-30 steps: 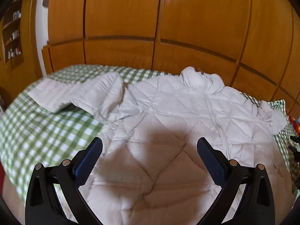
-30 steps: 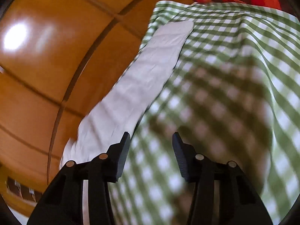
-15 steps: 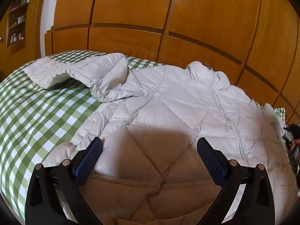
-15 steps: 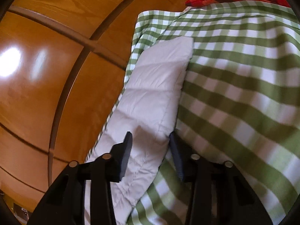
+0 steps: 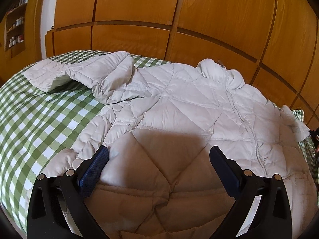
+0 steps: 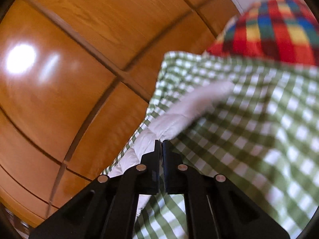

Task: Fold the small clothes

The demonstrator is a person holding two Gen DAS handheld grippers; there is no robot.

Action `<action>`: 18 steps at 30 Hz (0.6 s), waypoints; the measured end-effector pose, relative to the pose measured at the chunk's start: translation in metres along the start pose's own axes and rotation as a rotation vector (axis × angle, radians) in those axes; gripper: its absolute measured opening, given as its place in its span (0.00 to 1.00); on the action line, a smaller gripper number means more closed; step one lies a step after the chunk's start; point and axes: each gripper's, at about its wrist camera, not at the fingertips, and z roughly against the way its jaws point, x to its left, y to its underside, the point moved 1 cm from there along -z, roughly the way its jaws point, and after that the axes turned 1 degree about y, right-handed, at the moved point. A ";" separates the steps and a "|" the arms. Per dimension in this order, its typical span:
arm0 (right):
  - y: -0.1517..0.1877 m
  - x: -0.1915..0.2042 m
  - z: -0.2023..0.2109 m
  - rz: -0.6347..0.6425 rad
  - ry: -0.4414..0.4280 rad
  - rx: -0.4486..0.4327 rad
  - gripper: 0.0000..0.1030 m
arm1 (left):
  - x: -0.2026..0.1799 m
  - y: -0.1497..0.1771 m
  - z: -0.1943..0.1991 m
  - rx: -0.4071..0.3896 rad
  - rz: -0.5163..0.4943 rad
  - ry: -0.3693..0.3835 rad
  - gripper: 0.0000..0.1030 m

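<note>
Fingers, left: on my left wrist view the black left gripper (image 5: 158, 154) has its two blue-padded fingers (image 5: 93, 171) spread wide, nothing between them; the left one lies against the near left edge of the jacket, the right one hangs over its lower front.
Fingers, right: on my right wrist view the black right gripper (image 6: 161, 145) has its fingers pressed nearly together, pinching the edge of a sleeve (image 6: 179, 115) of the jacket at their tips.
Jacket: I see a white quilted puffer jacket (image 5: 189, 103) lying front-up across the bed, zip (image 5: 245, 119) closed and running from the collar at the far side towards me.
Left sleeve: it is bent over near the shoulder, and its cuff (image 5: 45, 73) rests flat on the cover at the far left.
Pinched sleeve: it stretches from the right gripper's tips away to the far right over the cover; its far end is blurred, so I cannot tell how it lies.
Bed cover: a green-and-white checked cloth (image 5: 35, 119) lies under the whole jacket and shows bare to the left.
Pillow: a plaid cushion in red, blue, yellow and green (image 6: 275, 29) sits at the far right end of the bed.
Backdrop: glossy orange-brown wooden wardrobe panels (image 5: 139, 20) stand just behind the bed.
Shelf: a wall niche with small bottles (image 5: 17, 29) is at the far left.
</note>
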 end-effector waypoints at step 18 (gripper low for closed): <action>0.183 0.287 0.079 0.811 -0.364 0.029 0.01 | 0.025 -0.012 0.036 -0.037 0.077 -0.017 0.97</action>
